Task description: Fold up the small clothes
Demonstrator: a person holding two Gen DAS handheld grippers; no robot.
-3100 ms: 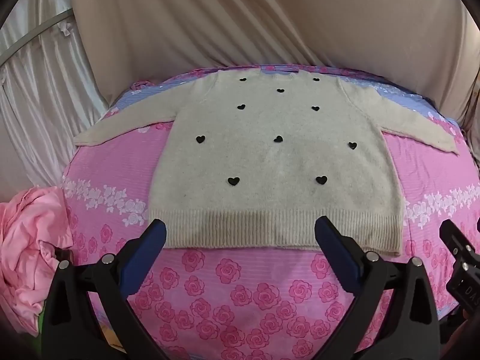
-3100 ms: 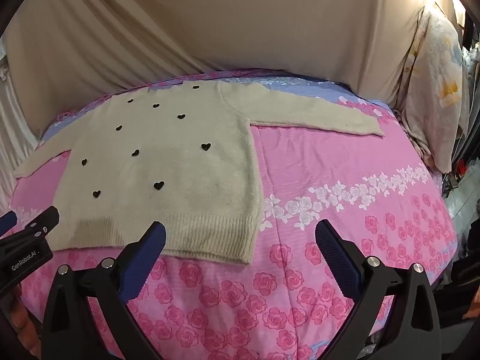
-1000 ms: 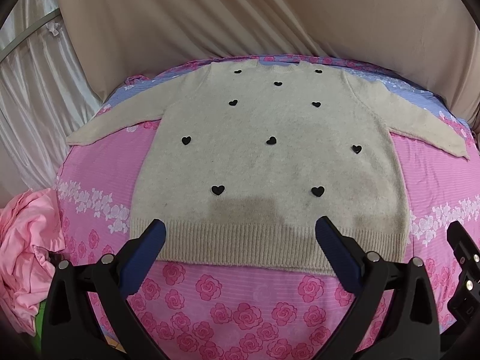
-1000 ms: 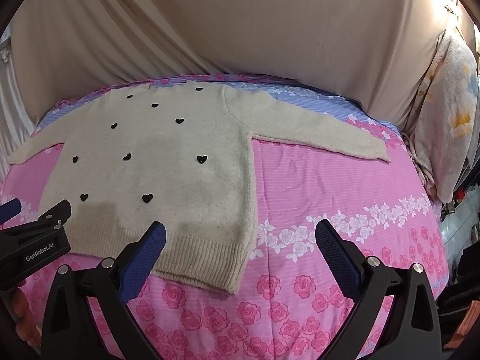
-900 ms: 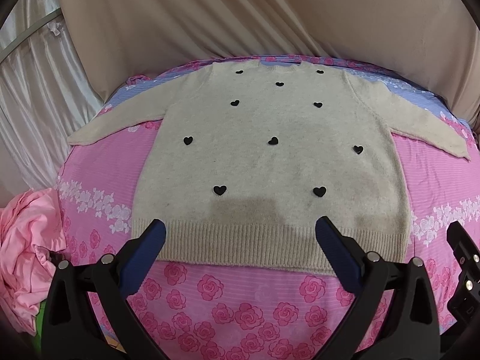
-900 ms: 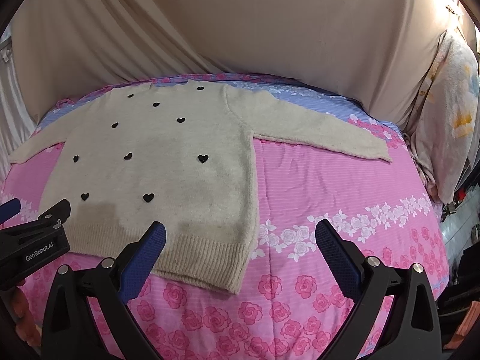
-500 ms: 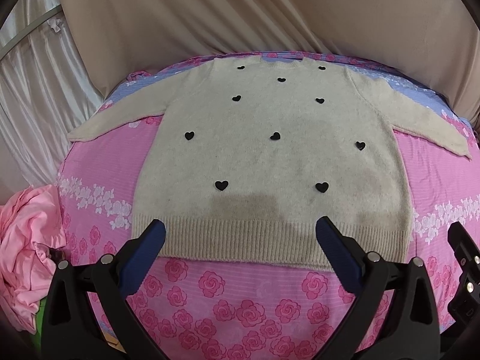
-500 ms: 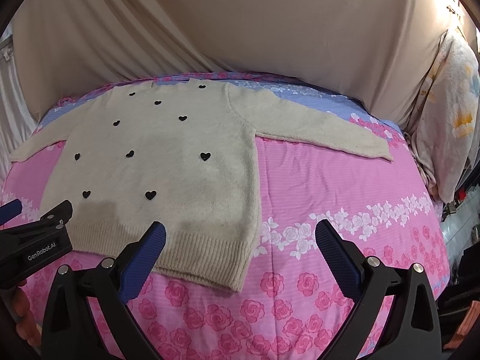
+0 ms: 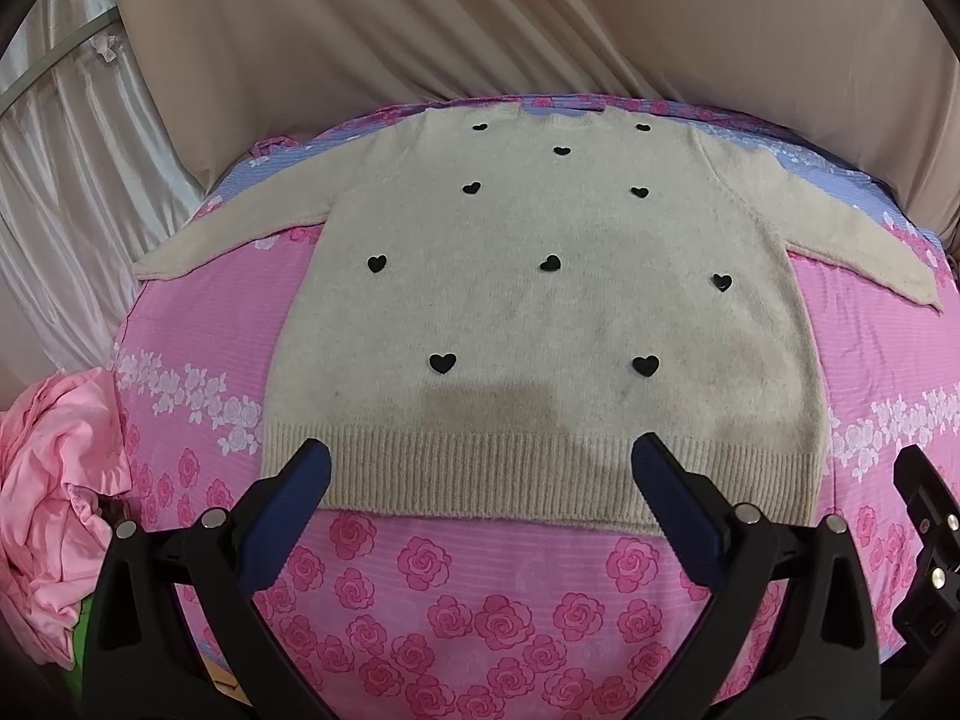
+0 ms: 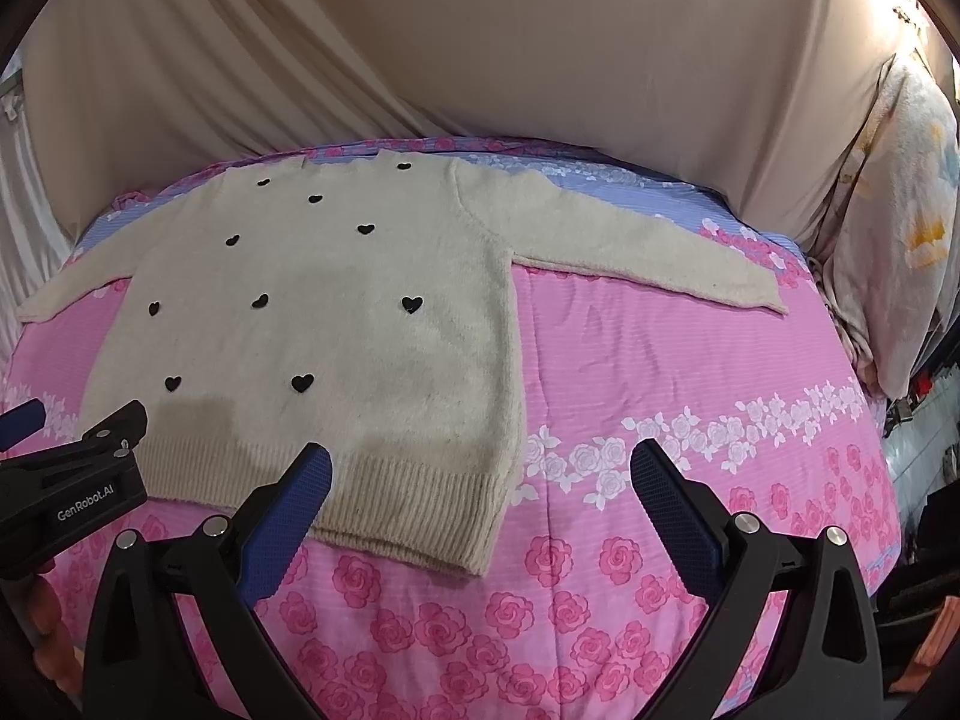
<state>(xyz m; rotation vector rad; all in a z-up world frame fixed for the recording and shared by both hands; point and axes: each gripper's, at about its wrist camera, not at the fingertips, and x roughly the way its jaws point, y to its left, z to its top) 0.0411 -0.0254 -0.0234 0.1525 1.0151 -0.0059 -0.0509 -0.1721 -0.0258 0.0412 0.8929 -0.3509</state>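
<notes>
Left wrist view, item one: a cream sweater (image 9: 540, 312) of fuzzy knit, laid flat and face up across the middle of the bed, its neckline toward the far edge and its ribbed hem toward the near edge. We count small black heart shapes (image 9: 443, 362) scattered over the front in staggered rows. Both sleeves are spread outward, the one toward the left edge tapering to a cuff (image 9: 157, 264), the other reaching toward the right edge. A darker shadow patch lies just above the ribbing.

Item two: the bedsheet (image 9: 480, 600) — pink with a printed rose pattern, a band of white roses crossing it, and a lilac-blue stripe along the far edge. Beige draped cloth (image 9: 480, 18) hangs behind the bed; pale satin curtain folds (image 9: 66, 180) hang beyond the left edge. A crumpled pink garment (image 9: 54, 510) sits off the near left corner.

Item three: our left gripper (image 9: 480, 477), black frame, blue textured pads (image 9: 294, 510), jaws spread wide with nothing between them, held above the hem.

Right wrist view: our right gripper (image 10: 480, 480), same build, jaws likewise wide apart and empty, poised over the hem's right corner. On the left tool's black body we read "GenRobot.AI" (image 10: 84, 507) in white. A floral cream blanket (image 10: 900, 228) hangs beyond the bed's right edge.
</notes>
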